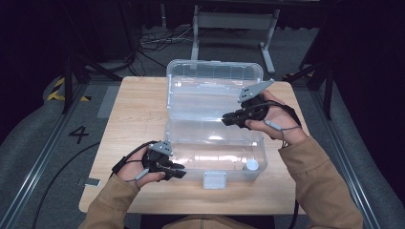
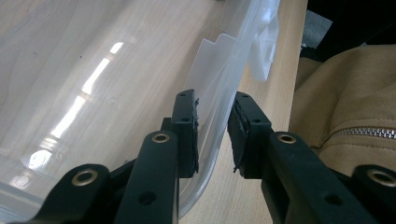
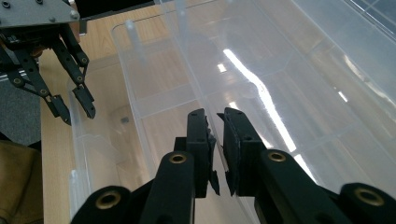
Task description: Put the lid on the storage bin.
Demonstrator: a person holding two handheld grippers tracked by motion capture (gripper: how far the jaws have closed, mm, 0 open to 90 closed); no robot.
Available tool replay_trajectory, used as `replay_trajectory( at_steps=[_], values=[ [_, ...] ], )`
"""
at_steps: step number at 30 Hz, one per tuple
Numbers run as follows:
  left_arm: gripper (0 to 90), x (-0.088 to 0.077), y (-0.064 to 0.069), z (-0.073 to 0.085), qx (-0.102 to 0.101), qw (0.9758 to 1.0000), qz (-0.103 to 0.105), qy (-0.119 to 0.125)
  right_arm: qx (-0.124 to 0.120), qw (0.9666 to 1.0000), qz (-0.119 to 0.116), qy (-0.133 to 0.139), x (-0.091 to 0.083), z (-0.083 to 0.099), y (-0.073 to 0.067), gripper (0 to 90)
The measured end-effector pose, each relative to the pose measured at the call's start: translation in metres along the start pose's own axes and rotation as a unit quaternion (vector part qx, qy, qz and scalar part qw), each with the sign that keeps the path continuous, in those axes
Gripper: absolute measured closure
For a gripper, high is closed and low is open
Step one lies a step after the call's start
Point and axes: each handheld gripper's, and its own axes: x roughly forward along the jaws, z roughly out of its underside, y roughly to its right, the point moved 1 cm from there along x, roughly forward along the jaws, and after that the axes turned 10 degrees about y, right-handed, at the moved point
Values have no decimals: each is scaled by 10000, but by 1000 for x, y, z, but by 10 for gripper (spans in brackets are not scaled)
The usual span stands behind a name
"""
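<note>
A clear plastic box [image 1: 260,152] lies open on the wooden table [image 1: 138,105], with its lid [image 1: 215,67] tilted up at the back. My left gripper [image 1: 180,172] is at the box's front left corner. In the left gripper view [image 2: 213,116] its jaws are closed on the clear front wall [image 2: 212,84]. My right gripper [image 1: 224,120] reaches in from the right over the rear edge of the base. In the right gripper view [image 3: 215,119] its jaws stand nearly together, and a thin clear edge [image 3: 191,60] runs into the slit between them.
A white latch [image 1: 214,180] hangs on the box's front wall, also seen as the latch [image 2: 262,51] in the left gripper view. A small white round cap [image 1: 252,165] lies inside at the front right. Cables and a metal stand [image 1: 234,21] are on the floor beyond the table.
</note>
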Motion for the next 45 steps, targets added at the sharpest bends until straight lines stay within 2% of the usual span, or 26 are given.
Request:
replay_trajectory(
  at_steps=[12, 45],
  values=[
    [737, 2, 0, 0, 114, 9999, -19, -43, -72, 10000, -49, -17, -3, 3, -8, 815],
    [743, 2, 0, 0, 98, 9999, -25, -39, -323, 9993, -140, -118, -8, 12, -30, 807]
  ],
)
